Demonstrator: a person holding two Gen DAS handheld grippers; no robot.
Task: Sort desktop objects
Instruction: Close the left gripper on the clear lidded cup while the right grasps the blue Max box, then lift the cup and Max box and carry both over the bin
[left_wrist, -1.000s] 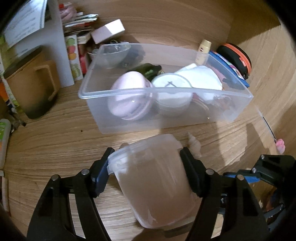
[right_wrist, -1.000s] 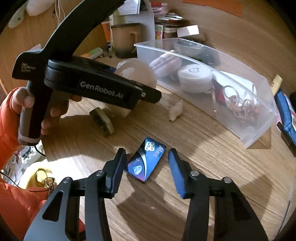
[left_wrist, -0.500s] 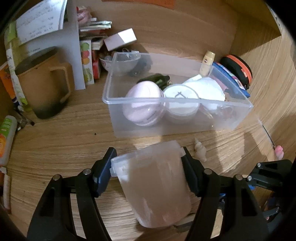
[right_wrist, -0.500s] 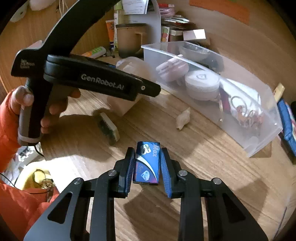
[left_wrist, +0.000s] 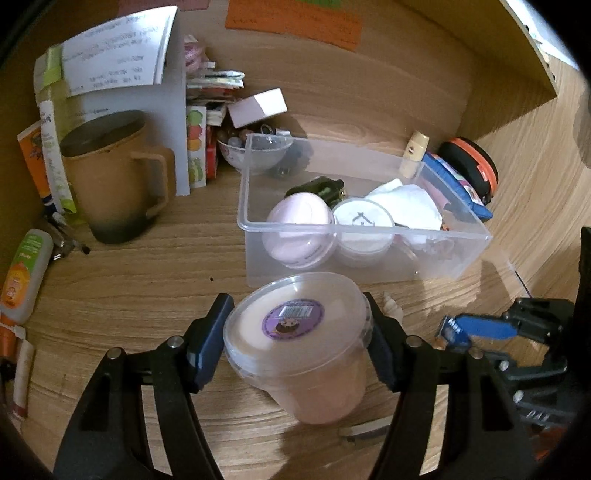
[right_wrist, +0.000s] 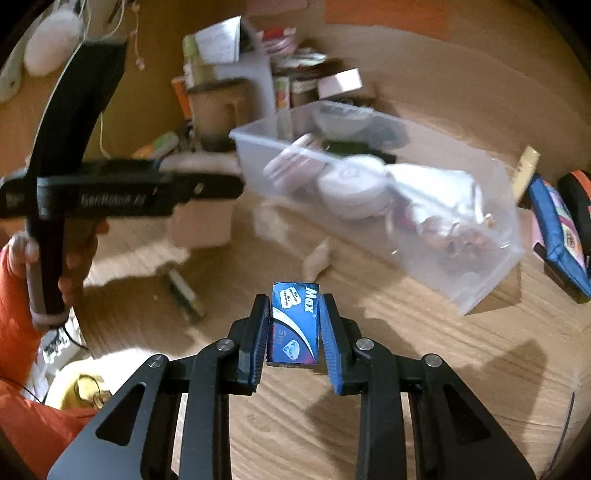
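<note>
My left gripper (left_wrist: 297, 343) is shut on a clear lidded tub of pink stuff (left_wrist: 299, 339) and holds it above the desk, just in front of the clear plastic bin (left_wrist: 369, 254). My right gripper (right_wrist: 295, 325) is shut on a small blue "Max" box (right_wrist: 294, 325), lifted off the desk; the box also shows in the left wrist view (left_wrist: 452, 330). The bin (right_wrist: 461, 280) holds a pink round case (left_wrist: 299, 225), a white round tin (left_wrist: 364, 230) and white cloth (left_wrist: 406, 206). The left gripper and tub show blurred in the right wrist view (right_wrist: 199, 221).
A brown mug (left_wrist: 110, 177), papers and a small bowl (left_wrist: 255, 153) stand behind the bin. A small shell (right_wrist: 317, 258) and a flat eraser-like piece (right_wrist: 184, 291) lie on the wooden desk. A blue pouch (right_wrist: 557, 232) and an orange-rimmed case (left_wrist: 471, 168) lie right of the bin.
My right gripper has closed on the blue box and lifted it off the desk. My left gripper has raised and tipped the tub, so its lid now faces the camera.
</note>
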